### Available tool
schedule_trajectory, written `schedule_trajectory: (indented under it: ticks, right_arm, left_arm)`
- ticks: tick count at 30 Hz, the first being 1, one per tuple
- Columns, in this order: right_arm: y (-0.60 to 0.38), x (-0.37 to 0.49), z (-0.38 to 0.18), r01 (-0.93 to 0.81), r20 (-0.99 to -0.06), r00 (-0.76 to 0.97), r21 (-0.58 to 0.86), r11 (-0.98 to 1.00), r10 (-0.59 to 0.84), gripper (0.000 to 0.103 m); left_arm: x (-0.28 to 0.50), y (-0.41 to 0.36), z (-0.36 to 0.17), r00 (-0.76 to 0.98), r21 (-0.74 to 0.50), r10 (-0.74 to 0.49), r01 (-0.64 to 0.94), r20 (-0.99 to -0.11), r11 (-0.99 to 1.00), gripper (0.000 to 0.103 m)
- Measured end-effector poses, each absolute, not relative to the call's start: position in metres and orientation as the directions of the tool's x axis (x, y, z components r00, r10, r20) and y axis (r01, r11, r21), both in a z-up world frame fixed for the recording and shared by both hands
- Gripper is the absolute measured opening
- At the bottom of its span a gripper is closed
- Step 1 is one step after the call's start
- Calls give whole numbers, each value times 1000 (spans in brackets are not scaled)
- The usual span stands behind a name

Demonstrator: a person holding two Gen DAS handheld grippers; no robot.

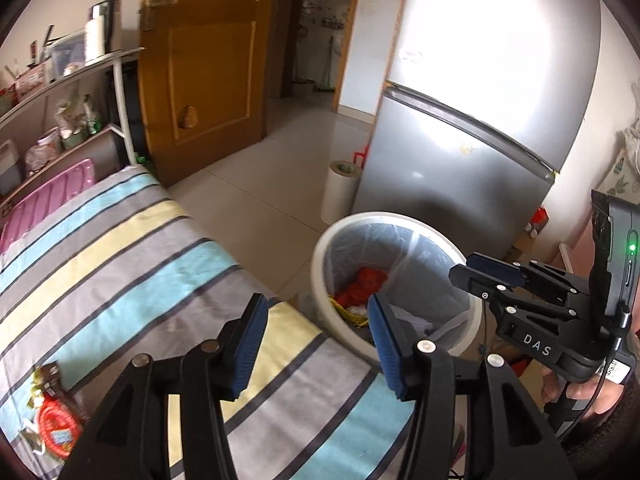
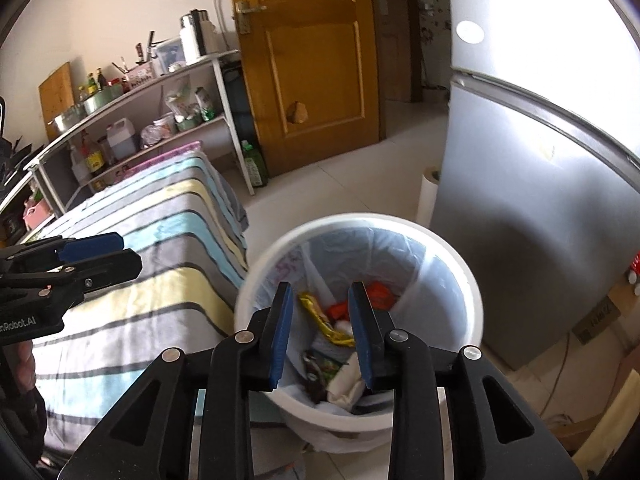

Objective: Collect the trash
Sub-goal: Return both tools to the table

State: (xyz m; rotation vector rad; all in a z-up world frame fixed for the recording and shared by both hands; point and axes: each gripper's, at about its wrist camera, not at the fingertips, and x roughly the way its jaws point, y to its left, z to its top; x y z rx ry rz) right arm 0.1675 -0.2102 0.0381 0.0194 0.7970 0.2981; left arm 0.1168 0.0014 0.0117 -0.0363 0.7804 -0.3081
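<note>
Right wrist view: the right tool point(image 2: 320, 330) is hovering over the white trash bin point(image 2: 460, 264), jaws narrowly parted, gripping nothing. Wrappers point(image 2: 326, 326) are lying inside. The left tool point(image 1: 316, 344) is standing wider, empty, above the striped bed point(image 1: 120, 264) beside the bin.

Two hand-held grippers: left hand-held gripper point(image 1: 316, 344), right hand-held gripper point(image 2: 320, 332). One white trash bin point(image 2: 452, 256). One fridge point(image 1: 480, 128). One door point(image 1: 208, 60). One striped bed point(image 1: 120, 248).
</note>
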Motion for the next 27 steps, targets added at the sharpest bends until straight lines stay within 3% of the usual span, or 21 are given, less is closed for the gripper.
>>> schedule_trajectory:
  ticks: [27]
  right_arm:
    - [-20, 141, 51, -629, -652, 510, 163, 760, 561, 41]
  left_arm:
    - [3, 202, -2, 740, -147, 35, -179, -672, 973, 63]
